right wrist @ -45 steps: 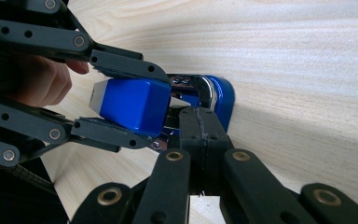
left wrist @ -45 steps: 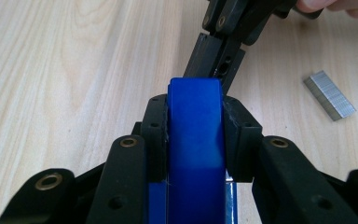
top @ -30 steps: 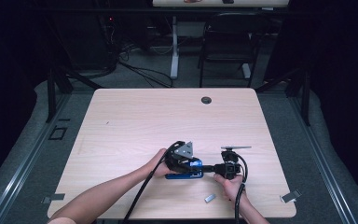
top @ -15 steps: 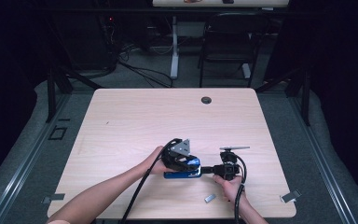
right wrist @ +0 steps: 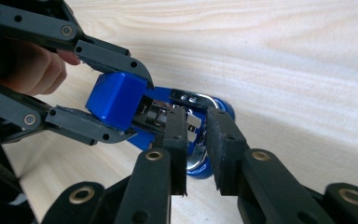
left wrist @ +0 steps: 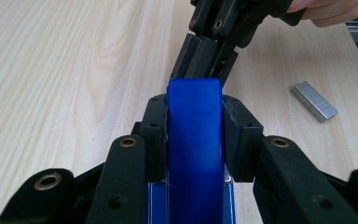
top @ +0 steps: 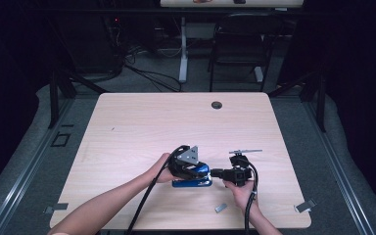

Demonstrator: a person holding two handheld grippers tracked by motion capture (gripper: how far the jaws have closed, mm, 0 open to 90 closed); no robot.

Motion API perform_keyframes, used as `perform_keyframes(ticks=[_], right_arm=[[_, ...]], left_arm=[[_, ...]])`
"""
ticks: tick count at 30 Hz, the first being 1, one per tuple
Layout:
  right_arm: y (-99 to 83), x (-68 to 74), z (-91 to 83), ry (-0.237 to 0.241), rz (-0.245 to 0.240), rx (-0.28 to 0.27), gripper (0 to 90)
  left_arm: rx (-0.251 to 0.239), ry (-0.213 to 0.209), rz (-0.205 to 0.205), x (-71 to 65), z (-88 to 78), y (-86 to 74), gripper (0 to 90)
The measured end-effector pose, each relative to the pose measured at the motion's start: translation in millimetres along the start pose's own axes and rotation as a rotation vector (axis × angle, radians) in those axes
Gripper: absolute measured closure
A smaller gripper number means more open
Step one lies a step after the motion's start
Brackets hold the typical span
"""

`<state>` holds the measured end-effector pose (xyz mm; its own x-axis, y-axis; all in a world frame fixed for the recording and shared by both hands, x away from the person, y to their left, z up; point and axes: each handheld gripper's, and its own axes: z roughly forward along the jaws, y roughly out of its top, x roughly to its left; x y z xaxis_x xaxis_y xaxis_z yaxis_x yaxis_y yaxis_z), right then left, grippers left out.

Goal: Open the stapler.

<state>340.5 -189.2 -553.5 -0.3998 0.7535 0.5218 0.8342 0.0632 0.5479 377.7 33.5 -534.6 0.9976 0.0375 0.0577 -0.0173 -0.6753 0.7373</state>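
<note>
No text, label, brand, number or sign can be read in any view. The blue stapler (left wrist: pixel 194 140) has a plain top, the strip of staples (left wrist: pixel 314 101) is bare metal, and the wooden table (top: pixel 142 127) carries no markings.

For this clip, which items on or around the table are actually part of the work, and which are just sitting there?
In use:
- blue plastic stapler, clamped in the left tongs
- right tongs, jaws around the stapler's metal front end
- silver strip of staples, lying apart near the right hand, probably for loading

Just there:
- black round grommet in the wooden table
- dark chair beyond the table
</note>
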Motion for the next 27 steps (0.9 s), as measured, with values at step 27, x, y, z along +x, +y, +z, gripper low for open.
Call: perform_keyframes(ticks=[27], right_arm=[[8.4,6.2,10.5,-0.031,-0.096,0.028,82.2]], left_arm=[[0.013,0.063,0.034,-7.0,-7.9,3.3,65.0]])
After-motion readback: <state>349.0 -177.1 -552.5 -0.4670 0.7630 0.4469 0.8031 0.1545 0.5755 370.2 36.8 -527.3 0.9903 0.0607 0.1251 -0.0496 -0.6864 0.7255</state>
